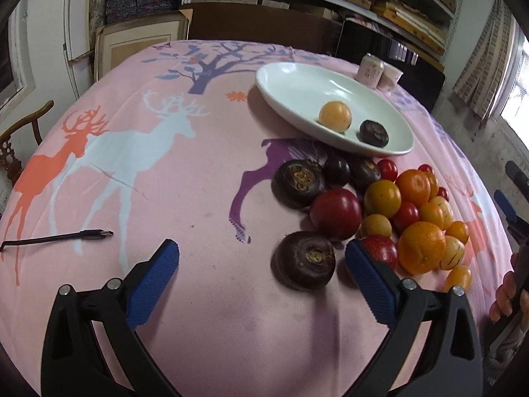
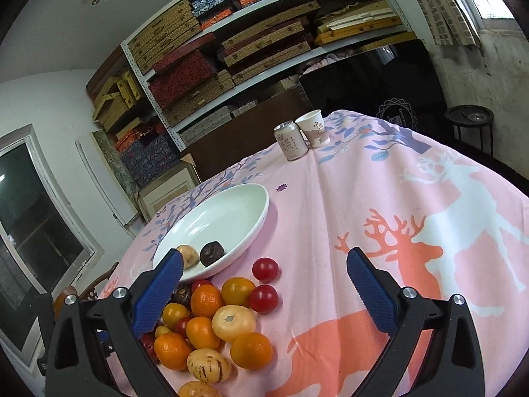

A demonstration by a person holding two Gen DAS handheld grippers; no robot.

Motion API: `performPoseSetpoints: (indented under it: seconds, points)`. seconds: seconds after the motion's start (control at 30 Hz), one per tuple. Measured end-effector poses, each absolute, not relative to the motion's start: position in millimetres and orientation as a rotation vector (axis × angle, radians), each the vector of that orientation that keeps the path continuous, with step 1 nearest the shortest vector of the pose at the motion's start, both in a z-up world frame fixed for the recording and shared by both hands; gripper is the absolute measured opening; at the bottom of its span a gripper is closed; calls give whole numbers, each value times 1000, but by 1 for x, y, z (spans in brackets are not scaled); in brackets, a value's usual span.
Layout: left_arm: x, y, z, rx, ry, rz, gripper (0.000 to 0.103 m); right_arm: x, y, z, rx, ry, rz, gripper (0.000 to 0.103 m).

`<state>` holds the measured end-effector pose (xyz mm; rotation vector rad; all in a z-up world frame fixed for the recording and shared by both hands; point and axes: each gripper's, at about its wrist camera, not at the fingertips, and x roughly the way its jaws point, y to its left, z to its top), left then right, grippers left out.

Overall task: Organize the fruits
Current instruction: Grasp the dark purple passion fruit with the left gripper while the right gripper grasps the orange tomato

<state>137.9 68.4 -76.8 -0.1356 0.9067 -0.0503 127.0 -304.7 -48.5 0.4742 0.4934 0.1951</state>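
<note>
while both tools, left tool (image 1: 261,258) and right tool (image 2: 264,264), hang agape and empty over the bench (image 1: 198,182), two fruits sit in the plate (image 1: 297,82).

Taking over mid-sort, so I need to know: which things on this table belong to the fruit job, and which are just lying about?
Job:
white dish, already holding a yellow fruit and a dark one
fruit pile beside the dish
both open grippers

Lying about:
drink can
paper cup
black strap
</note>
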Motion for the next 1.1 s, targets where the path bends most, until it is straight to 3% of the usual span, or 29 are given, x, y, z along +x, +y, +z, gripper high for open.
performPoseSetpoints:
  seconds: [0.3,0.5,0.77,0.83,0.87,0.93,0.97,1.0,1.1]
  points:
    - [150,63,-87,-100,985,-47,99,128,-302,-53,473,521,207,100]
    - [141,42,-87,130,973,51,99,127,-295,-54,444,549,224,100]
    - [158,63,-82,-57,974,-37,99,126,-290,-54,413,552,221,100]
    - [157,62,-78,-70,949,-57,84,125,-290,-54,415,549,220,100]
    - [156,60,-79,-68,949,-77,66,125,-290,-54,415,549,220,100]
    - [156,54,-80,-56,957,-110,59,125,-290,-54,411,551,222,100]
    - [156,52,-79,-56,952,-134,47,125,-289,-53,405,552,224,100]
    - [155,50,-79,-60,950,-160,42,124,-287,-53,395,552,225,100]
    - [153,45,-79,-57,948,-165,41,119,-283,-52,370,560,237,100]
